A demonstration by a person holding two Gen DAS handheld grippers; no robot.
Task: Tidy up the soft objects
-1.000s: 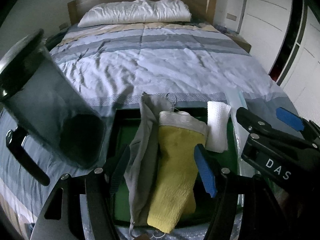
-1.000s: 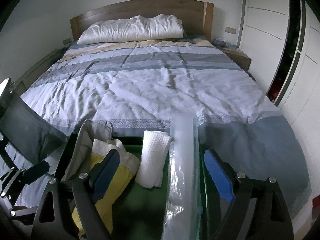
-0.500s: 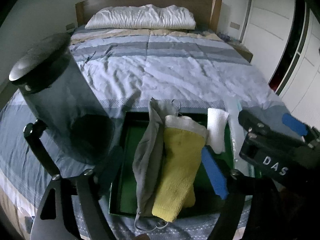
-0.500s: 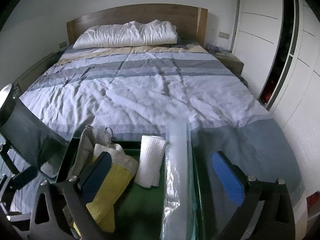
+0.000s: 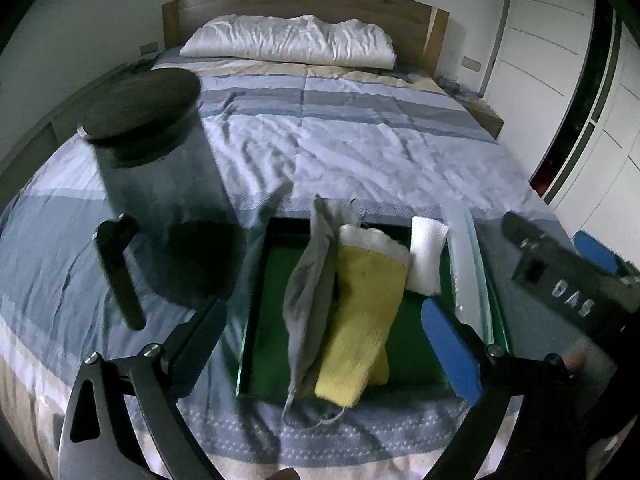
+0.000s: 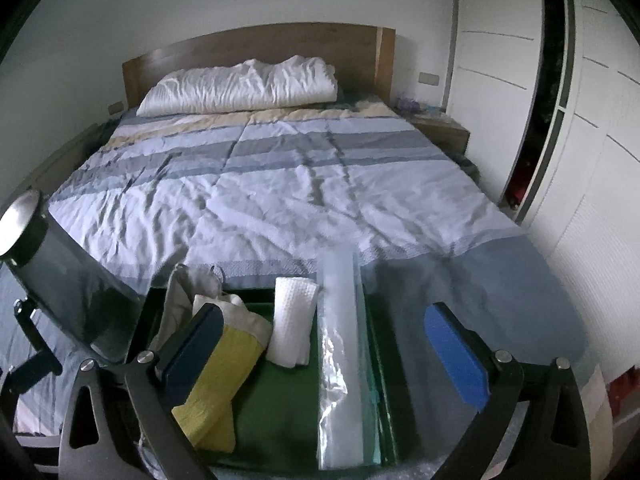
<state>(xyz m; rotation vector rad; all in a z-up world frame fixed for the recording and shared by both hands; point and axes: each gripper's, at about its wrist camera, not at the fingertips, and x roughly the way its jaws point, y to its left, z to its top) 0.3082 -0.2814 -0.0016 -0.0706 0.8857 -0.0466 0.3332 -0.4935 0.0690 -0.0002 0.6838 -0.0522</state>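
Observation:
A dark green tray [image 5: 272,316] lies on the bed's near end. In it lie a grey cloth [image 5: 312,280], a yellow cloth with a white end [image 5: 364,312], a folded white cloth [image 5: 426,260] and a clear plastic sleeve [image 5: 464,264]. My left gripper [image 5: 324,344] is open and empty, raised above the tray's near side. My right gripper [image 6: 324,356] is open and empty above the tray [image 6: 276,412], with the yellow cloth [image 6: 220,376], white cloth [image 6: 292,324] and plastic sleeve [image 6: 344,356] below it. The right gripper's body shows at the right of the left wrist view [image 5: 572,280].
The bed has a striped blue, grey and white cover [image 5: 352,140], a white pillow [image 5: 288,40] and a wooden headboard [image 6: 256,48]. A dark lidded cylinder on a stand [image 5: 152,184] stands left of the tray. White wardrobe doors [image 6: 520,80] line the right.
Both grippers have risen and drawn back from the tray, so more of the bed's near edge shows. The cloths in the tray have not moved.

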